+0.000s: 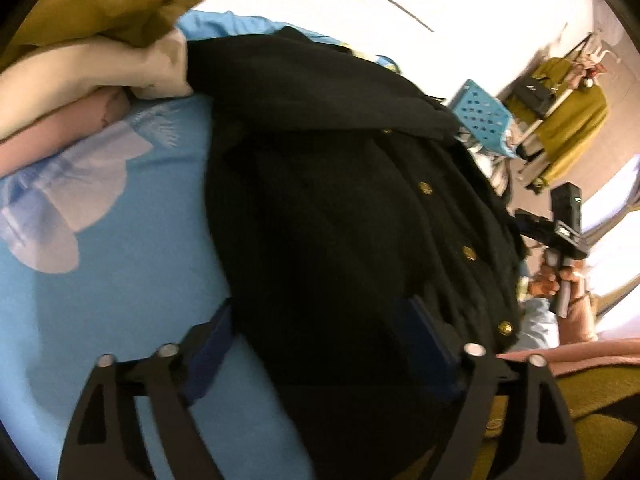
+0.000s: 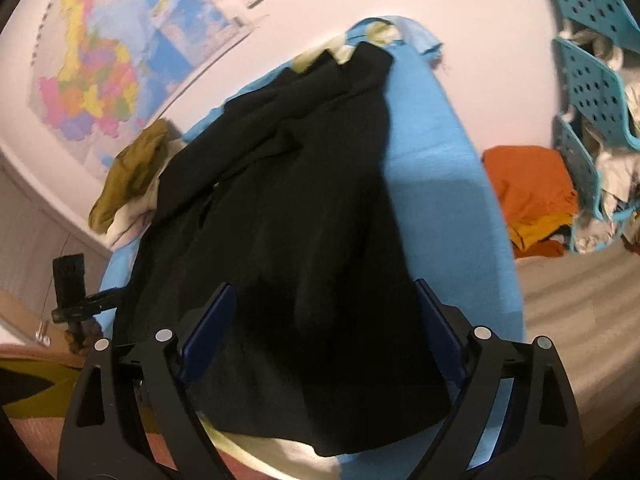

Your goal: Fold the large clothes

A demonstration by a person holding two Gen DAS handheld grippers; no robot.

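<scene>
The blue sheet (image 1: pixel 100 280) covered the bed, and on it I had the black buttoned coat (image 1: pixel 320 184) spread lengthwise, presumably flat so its edges could be folded over. Folded clothes (image 1: pixel 80 72) sat stacked beside it, likely out of the way. My left tool (image 1: pixel 320 332) and right tool (image 2: pixel 324 312) both stood wide open over the coat's near hem, gripping nothing.

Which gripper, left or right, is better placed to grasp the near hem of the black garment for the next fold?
Probably the right gripper: its open jaws sit over the black garment near its visible hem. The left gripper straddles only the side edge.
</scene>
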